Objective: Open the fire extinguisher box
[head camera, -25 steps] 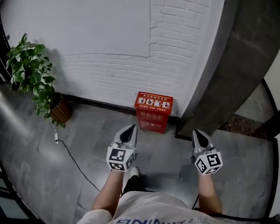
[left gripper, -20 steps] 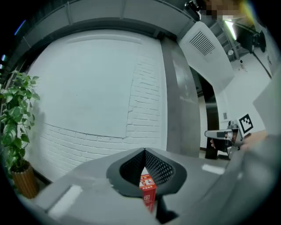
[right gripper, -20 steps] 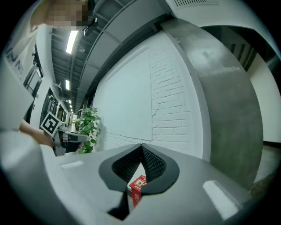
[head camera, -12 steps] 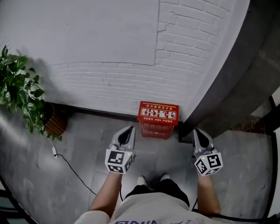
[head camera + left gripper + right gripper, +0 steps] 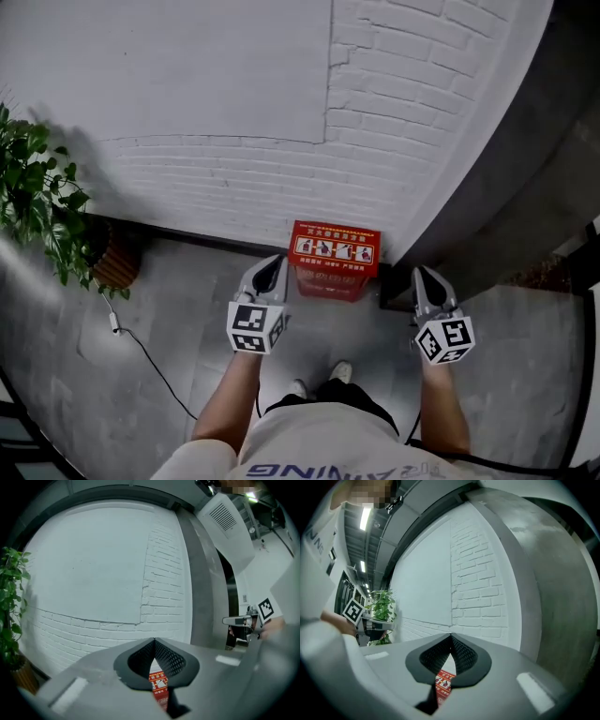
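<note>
The red fire extinguisher box (image 5: 334,260) stands on the floor against the white brick wall, its lid with picture labels facing up and closed. My left gripper (image 5: 275,264) hangs just left of the box, jaw tips together, holding nothing. My right gripper (image 5: 422,276) is a little right of the box, also shut and empty. In the left gripper view the closed tips (image 5: 154,641) point at the wall, with a slice of the box (image 5: 159,686) below them. The right gripper view shows the same: tips (image 5: 451,636) together, box (image 5: 443,685) beneath.
A potted plant (image 5: 37,206) in a woven pot (image 5: 111,264) stands at the left by the wall, with a cable (image 5: 155,352) trailing over the grey floor. A dark grey pillar (image 5: 511,178) rises right of the box. The person's shoes (image 5: 339,372) are just behind the box.
The person has stepped closer to the box, so it now lies between the two grippers. Both grippers stayed shut.
</note>
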Action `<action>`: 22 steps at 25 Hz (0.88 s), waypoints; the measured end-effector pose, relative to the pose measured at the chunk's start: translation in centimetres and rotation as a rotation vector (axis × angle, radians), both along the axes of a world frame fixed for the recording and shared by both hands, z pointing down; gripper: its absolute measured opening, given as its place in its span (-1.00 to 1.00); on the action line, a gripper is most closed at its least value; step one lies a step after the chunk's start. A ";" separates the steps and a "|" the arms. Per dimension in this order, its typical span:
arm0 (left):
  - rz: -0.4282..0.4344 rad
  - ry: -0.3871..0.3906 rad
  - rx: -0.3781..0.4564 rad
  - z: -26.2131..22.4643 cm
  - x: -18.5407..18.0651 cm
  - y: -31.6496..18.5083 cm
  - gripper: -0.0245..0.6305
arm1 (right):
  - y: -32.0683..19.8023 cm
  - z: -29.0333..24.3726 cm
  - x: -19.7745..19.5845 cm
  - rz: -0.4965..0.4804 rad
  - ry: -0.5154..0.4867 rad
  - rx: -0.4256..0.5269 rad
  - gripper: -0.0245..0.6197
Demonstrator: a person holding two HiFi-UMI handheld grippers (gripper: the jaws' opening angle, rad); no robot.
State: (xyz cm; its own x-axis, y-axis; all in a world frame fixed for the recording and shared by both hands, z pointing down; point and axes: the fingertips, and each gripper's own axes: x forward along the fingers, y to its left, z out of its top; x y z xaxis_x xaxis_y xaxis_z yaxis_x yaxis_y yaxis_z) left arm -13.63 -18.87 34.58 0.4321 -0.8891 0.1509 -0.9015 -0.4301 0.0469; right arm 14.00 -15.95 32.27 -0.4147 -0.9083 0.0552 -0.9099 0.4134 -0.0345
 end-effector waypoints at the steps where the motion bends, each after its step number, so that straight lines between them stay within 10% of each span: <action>1: -0.006 -0.002 -0.004 0.2 0.6 -0.6 -0.91 | -0.6 0.1 0.6 -0.006 -0.004 0.000 -0.91; 10: -0.043 -0.006 -0.039 3.8 2.9 -4.8 -0.91 | -6.0 3.4 3.4 -0.033 -0.008 -0.043 -0.91; 22: -0.018 -0.050 -0.168 20.5 3.7 -10.2 -0.91 | -10.5 19.6 3.4 0.023 -0.018 -0.157 -0.91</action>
State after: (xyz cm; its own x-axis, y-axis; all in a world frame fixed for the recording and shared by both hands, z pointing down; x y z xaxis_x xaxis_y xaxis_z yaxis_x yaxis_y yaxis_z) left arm -9.91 -29.08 55.04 0.4044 -0.8573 0.3187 -0.9121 -0.4038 0.0713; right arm 17.43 -26.42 51.88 -0.3962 -0.8983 0.1900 -0.9177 0.3809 -0.1132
